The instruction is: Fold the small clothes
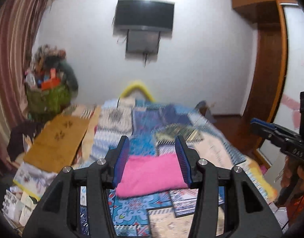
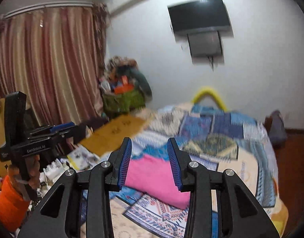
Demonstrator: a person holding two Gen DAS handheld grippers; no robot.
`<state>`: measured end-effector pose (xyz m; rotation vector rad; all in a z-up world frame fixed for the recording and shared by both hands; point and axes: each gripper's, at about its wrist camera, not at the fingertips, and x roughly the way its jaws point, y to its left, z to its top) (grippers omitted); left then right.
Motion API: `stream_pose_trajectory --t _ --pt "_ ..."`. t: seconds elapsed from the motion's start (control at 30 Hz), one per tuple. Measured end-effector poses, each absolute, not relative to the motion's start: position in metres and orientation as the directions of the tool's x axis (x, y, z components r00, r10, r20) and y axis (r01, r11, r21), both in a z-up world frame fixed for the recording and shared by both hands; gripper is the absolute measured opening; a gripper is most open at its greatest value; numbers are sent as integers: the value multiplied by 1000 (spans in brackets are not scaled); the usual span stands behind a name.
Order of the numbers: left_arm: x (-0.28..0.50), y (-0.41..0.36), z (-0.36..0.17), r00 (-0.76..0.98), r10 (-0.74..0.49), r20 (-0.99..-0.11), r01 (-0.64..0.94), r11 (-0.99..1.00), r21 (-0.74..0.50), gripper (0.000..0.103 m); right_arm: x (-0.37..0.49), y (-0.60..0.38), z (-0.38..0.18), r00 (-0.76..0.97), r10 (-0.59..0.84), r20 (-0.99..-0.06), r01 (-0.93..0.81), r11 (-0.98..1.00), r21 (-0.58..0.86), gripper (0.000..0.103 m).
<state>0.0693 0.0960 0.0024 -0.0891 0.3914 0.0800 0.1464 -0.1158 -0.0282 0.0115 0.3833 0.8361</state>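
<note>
A folded pink cloth (image 1: 152,175) lies flat on the patchwork bedspread (image 1: 217,152), at six o'clock in both wrist views, its edges squared. The left gripper (image 1: 153,159) is raised above it with jaws spread wide and nothing between the blue pads (image 1: 121,158). The right gripper (image 2: 149,161) is likewise raised with jaws apart, empty, the cloth showing through the gap. Toward ten o'clock a yellow-brown board (image 1: 56,140) lies along the bed's edge, and beyond it stands a green basket (image 1: 48,99) heaped with odds and ends. At twelve o'clock a dark television (image 1: 145,14) hangs on the white wall. Striped curtains (image 2: 49,59) hang at nine o'clock.
</note>
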Motion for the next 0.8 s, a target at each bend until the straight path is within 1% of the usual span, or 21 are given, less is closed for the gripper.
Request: stream_pose_trajectory --t 0.07,0.1,0.17,0.2,0.23,0.27,0.3,0.33,0.37,0.4,0.43,0.47,0.5,0.57,0.67,0.8 --pt "53 84 14 940 60 -336 -84 995 -58 48 126 -118 -17 623 731 -278 -729 671 133 34" --pt "43 76 19 951 64 -302 -80 996 -41 48 120 -118 -14 626 733 -266 -732 670 121 34" --pt "28 66 24 962 72 -263 -78 997 -13 48 100 -119 -5 643 730 -233 -734 674 86 34" --pt "20 61 27 967 77 -242 -80 997 -2 49 93 -120 -3 652 727 -216 -731 678 76 38" --pt "15 58 28 970 75 -230 -78 997 -1 53 88 -121 -2 659 725 -201 -729 682 69 40" --pt "10 55 29 974 71 -215 -73 997 -4 59 81 -122 -1 669 721 -182 -724 687 62 45" --pt "4 52 29 976 70 -204 -73 997 -4 62 76 -123 0 676 717 -169 -720 692 57 47" --pt "-1 49 29 978 75 -194 -77 997 -2 70 72 -124 -1 683 712 -160 -714 698 54 48" --pt "-3 46 29 978 79 -194 -80 997 4 76 70 -125 -1 691 706 -154 -708 704 54 55" --pt "-6 43 29 977 83 -195 -83 996 8 79 67 -126 -2 701 697 -151 -698 714 53 68" --pt "-9 41 30 978 87 -192 -87 996 8 85 66 -126 -3 708 690 -150 -692 721 51 74" --pt "-11 39 30 978 88 -188 -89 996 6 91 65 -126 -5 722 676 -146 -677 734 47 82" --pt "-13 38 30 979 88 -185 -89 996 3 93 65 -127 -5 731 667 -147 -669 742 45 86" --pt "-15 36 30 979 89 -184 -90 996 3 98 68 -128 -7 737 659 -150 -660 750 53 88" --pt "-14 35 29 979 92 -182 -94 996 -1 100 67 -132 -5 749 646 -148 -644 762 65 102" --pt "-18 33 28 980 96 -176 -100 995 -16 101 66 -134 -3 763 630 -142 -630 775 56 102"
